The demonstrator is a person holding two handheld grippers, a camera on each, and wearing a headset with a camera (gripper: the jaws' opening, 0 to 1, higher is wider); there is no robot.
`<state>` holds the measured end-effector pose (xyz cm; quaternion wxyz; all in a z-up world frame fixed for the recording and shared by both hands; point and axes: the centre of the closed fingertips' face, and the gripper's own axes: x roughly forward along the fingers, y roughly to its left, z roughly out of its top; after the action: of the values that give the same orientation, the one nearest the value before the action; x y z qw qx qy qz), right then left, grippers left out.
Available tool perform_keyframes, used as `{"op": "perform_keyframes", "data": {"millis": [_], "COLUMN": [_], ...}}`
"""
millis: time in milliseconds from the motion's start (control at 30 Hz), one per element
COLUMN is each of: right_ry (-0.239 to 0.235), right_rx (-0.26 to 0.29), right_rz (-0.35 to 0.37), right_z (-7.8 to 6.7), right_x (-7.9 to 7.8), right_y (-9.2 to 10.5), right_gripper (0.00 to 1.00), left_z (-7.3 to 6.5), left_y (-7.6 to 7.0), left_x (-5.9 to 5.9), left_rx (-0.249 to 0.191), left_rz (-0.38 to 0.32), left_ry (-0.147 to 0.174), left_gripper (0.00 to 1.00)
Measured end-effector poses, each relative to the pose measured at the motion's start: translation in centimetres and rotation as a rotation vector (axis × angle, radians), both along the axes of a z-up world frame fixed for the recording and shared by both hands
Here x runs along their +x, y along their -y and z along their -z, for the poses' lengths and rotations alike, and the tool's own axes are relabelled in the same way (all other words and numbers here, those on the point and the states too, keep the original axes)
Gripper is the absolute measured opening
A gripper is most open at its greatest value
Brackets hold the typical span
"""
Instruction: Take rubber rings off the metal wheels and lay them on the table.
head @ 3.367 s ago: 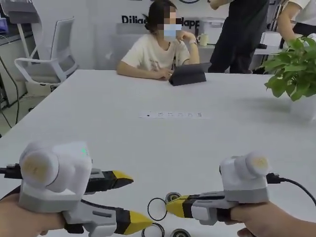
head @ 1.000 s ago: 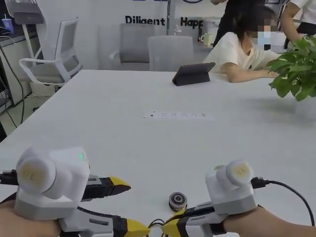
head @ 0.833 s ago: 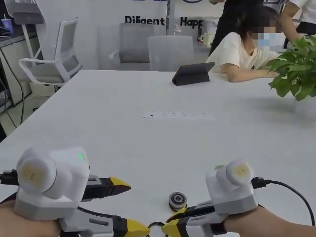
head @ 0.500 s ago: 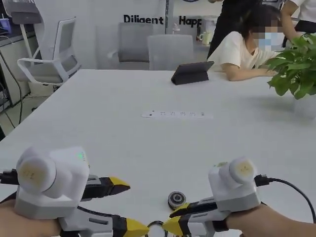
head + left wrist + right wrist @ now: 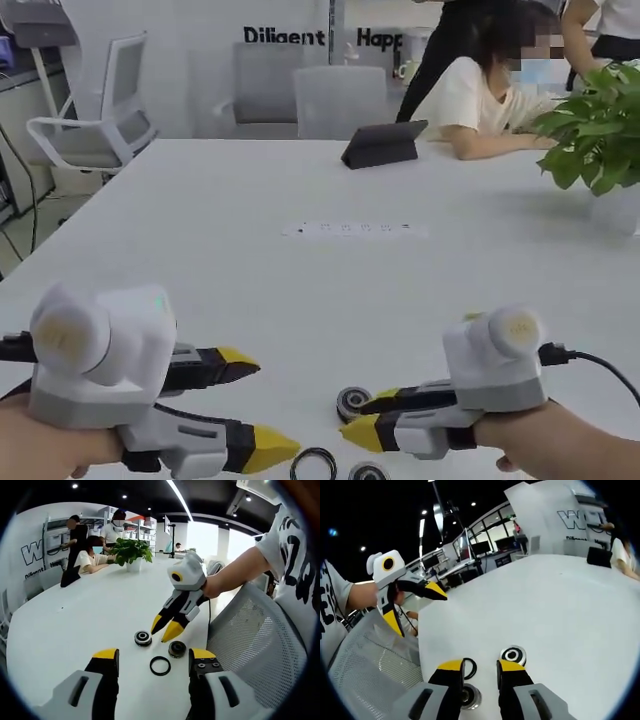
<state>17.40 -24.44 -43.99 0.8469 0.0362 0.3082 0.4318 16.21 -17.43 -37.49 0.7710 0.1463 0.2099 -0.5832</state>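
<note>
My left gripper (image 5: pixel 262 405) holds its fingers spread wide and empty above the bench (image 5: pixel 300 300), and my right gripper (image 5: pixel 360 418) has its fingers a little apart, pinching nothing. A loose rubber ring (image 5: pixel 313 463) lies flat on the bench between them, with one metal wheel (image 5: pixel 352 401) at its 1 o'clock and a second wheel (image 5: pixel 368 472) at its 3 o'clock. I can't quite tell whether either still wears a ring.

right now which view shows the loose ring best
Left gripper view: the rubber ring lies whole on the table. Head view catches it at the bottom edge; right gripper view half hides it behind a jaw.
</note>
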Motion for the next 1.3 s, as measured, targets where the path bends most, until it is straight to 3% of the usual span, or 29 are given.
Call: {"op": "perform_keyframes", "data": {"millis": [567, 867, 1300], "right_ry": [0.030, 0.055, 0.077], "right_rx": [0.026, 0.007, -0.019], "right_rz": [0.086, 0.113, 0.109], "right_z": [-0.5, -0.3, 0.6], "right_x": [1.8, 2.6, 2.6], "right_y": [2.5, 3.9, 4.7], "right_gripper": [0.26, 0.28, 0.30], "left_z": [-0.3, -0.4, 0.9], "left_y": [1.2, 2.1, 4.3], "left_x": [2.1, 3.3, 4.0], "left_rx": [-0.016, -0.025, -0.003], "left_rz": [-0.021, -0.027, 0.004], "left_ry": [-0.004, -0.008, -0.004], "left_gripper": [0.53, 0.52, 0.50]}}
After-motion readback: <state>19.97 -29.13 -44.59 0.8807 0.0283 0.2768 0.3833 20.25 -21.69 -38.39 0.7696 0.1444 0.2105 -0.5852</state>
